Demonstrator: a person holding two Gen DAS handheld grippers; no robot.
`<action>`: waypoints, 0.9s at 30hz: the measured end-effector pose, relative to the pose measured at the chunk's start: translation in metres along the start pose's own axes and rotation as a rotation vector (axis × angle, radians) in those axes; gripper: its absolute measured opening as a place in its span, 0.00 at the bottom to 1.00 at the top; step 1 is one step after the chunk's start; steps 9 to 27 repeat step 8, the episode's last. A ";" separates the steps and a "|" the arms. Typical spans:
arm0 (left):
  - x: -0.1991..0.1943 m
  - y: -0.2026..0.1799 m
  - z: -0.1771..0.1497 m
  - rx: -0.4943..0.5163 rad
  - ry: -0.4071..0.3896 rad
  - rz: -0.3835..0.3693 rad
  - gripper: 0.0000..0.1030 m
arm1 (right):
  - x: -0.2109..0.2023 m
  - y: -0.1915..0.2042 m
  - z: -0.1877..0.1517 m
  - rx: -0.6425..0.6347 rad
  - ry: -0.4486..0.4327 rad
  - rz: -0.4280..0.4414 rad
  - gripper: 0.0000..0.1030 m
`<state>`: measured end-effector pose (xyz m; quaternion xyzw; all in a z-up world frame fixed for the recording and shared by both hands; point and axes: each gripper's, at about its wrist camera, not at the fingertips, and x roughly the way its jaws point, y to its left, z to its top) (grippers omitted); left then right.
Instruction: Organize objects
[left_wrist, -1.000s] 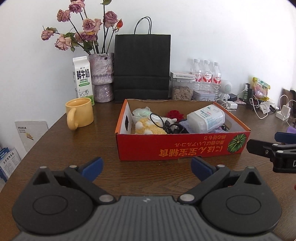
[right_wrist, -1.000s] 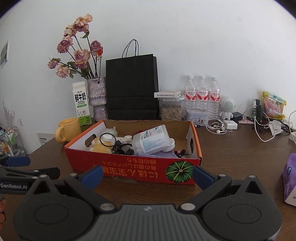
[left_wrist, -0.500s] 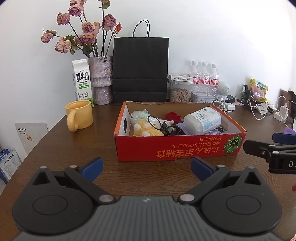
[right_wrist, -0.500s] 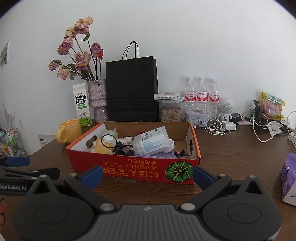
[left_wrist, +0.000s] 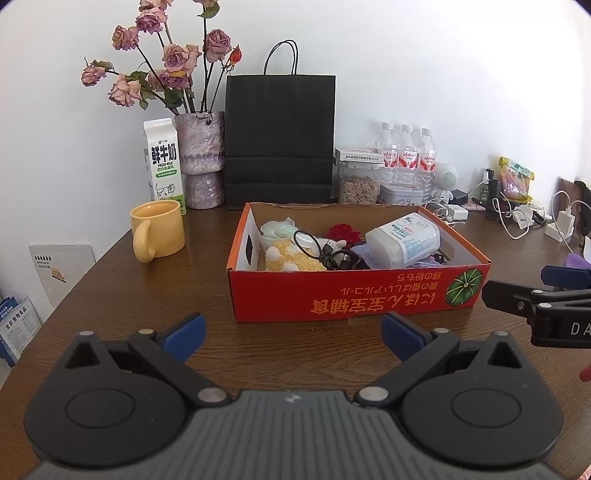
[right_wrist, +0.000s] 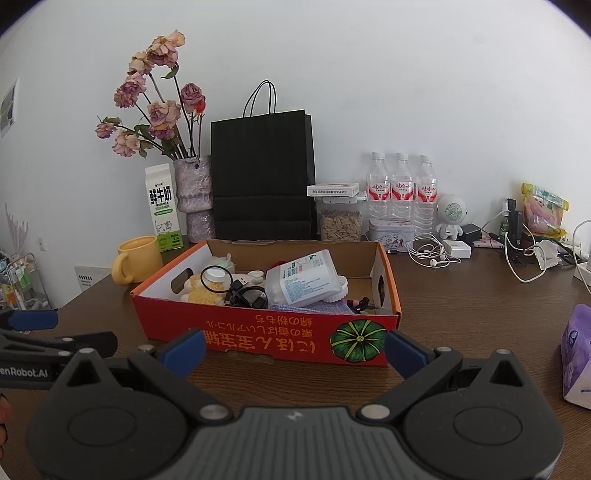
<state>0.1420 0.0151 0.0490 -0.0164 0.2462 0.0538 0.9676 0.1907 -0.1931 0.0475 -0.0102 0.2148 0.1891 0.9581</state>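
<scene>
A red cardboard box stands mid-table. It holds a white plastic jar on its side, a yellow plush toy, a black cable, a red flower and a purple cloth. My left gripper is open and empty, short of the box's near wall. My right gripper is open and empty, also in front of the box. Each gripper shows at the edge of the other's view.
A yellow mug, milk carton, vase of dried roses and black paper bag stand at the back left. Three water bottles, a seed jar, chargers and cables crowd the back right. A purple tissue pack lies right.
Both grippers have drawn back a little from the box and risen slightly. Nothing on the table has moved.
</scene>
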 end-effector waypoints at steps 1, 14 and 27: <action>0.000 0.000 0.000 0.000 0.002 -0.001 1.00 | 0.000 0.000 0.000 0.000 0.000 0.000 1.00; -0.002 0.000 -0.002 -0.004 -0.010 -0.006 1.00 | 0.002 0.000 -0.001 0.001 0.003 -0.002 1.00; -0.002 0.000 -0.002 -0.004 -0.010 -0.006 1.00 | 0.002 0.000 -0.001 0.001 0.003 -0.002 1.00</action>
